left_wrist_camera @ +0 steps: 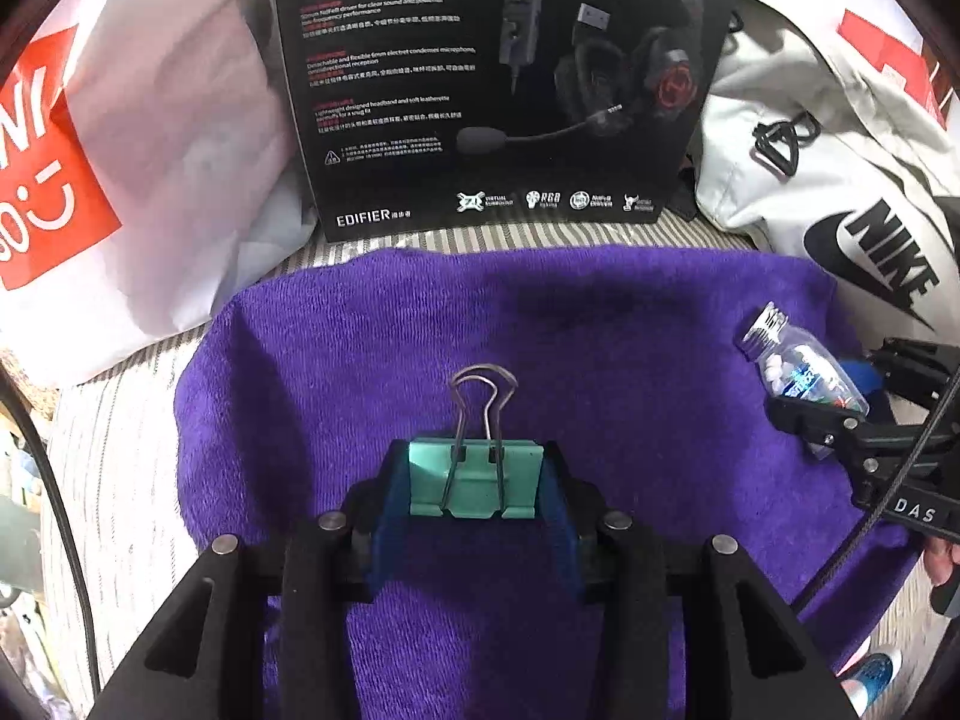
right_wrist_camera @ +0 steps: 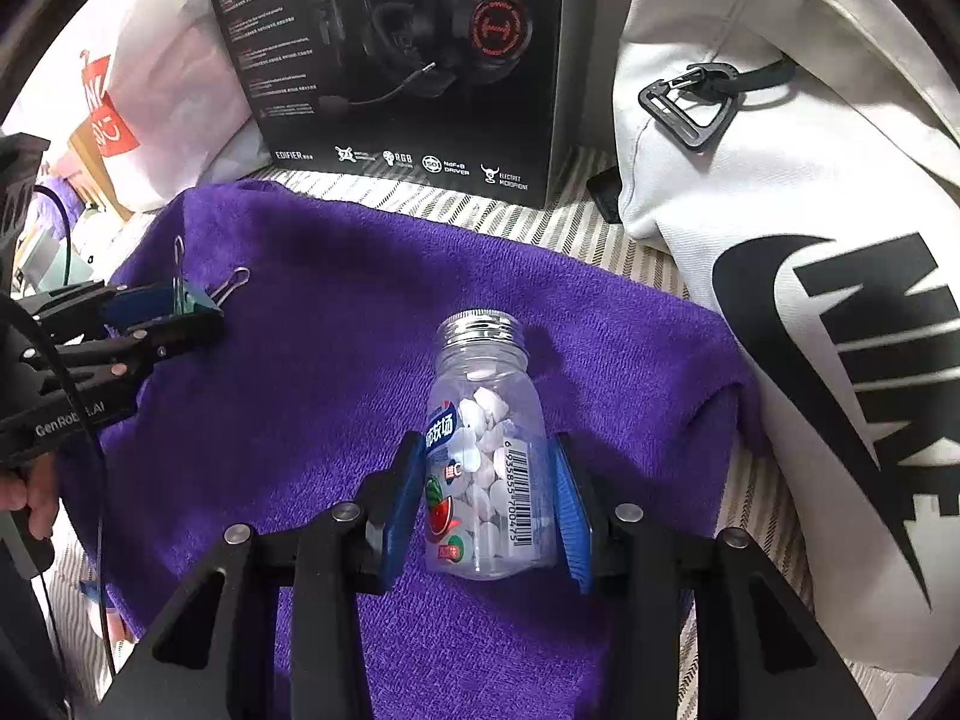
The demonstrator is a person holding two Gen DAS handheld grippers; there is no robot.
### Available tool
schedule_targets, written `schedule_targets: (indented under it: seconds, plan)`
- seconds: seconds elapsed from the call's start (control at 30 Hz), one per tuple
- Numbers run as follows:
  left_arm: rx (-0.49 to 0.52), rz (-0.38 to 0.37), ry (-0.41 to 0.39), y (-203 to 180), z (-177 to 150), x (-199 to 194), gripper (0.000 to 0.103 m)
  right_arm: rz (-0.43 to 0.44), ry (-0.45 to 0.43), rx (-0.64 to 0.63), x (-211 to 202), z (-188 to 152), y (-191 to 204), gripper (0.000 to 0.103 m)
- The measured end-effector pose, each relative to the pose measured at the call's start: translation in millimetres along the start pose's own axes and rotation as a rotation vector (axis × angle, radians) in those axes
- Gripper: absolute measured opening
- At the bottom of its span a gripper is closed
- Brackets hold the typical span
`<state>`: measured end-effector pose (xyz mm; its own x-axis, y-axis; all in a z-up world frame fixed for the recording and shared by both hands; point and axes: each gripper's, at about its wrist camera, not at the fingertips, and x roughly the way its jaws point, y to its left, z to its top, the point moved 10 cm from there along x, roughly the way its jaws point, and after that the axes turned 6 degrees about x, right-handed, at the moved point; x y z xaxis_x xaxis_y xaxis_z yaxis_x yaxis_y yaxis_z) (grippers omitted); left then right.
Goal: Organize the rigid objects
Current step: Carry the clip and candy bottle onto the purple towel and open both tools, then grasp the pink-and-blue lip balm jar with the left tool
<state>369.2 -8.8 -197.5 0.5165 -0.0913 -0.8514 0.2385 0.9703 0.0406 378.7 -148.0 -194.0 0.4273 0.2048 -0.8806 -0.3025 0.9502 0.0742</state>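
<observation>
The green binder clip (left_wrist_camera: 474, 483) sits clamped between the blue pads of the left gripper (left_wrist_camera: 474, 498), its body square across the jaws and its wire handles pointing straight ahead, away from the hand, over the purple towel (left_wrist_camera: 420, 324). Off to its right, the clear bottle of white tablets (right_wrist_camera: 486, 468) is pinched between the pads of the right gripper (right_wrist_camera: 489, 504), lying along the gripper's line with its silver cap (right_wrist_camera: 480, 327) pointing forward toward the black headset box (right_wrist_camera: 390, 60). So each hand already has its own piece, well apart across the towel. Any set-down looks likeliest on the open towel ahead of both, though I can't tell where either is meant to go. A white Nike bag (right_wrist_camera: 810, 300) crowds the bottle's right side.
</observation>
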Motion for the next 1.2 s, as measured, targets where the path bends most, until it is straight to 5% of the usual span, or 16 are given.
schedule_targets:
  seconds: [0.13, 0.43, 0.9, 1.2]
  plan:
    - [0.009, 0.009, 0.023, -3, -5, -1, 0.055, 0.001, 0.008, -0.019, 0, -5, 2, 0.046]
    - [-0.001, 0.034, 0.021, 3, -22, -34, 0.059, -0.016, 0.018, 0.0, -20, -20, -2, 0.053]
    - [-0.018, 0.042, -0.096, 8, -81, -142, 0.069, 0.012, -0.118, 0.09, -132, -76, 3, 0.068]
    - [-0.104, 0.015, -0.035, -14, -140, -117, 0.069, 0.062, -0.102, 0.158, -151, -139, 17, 0.068]
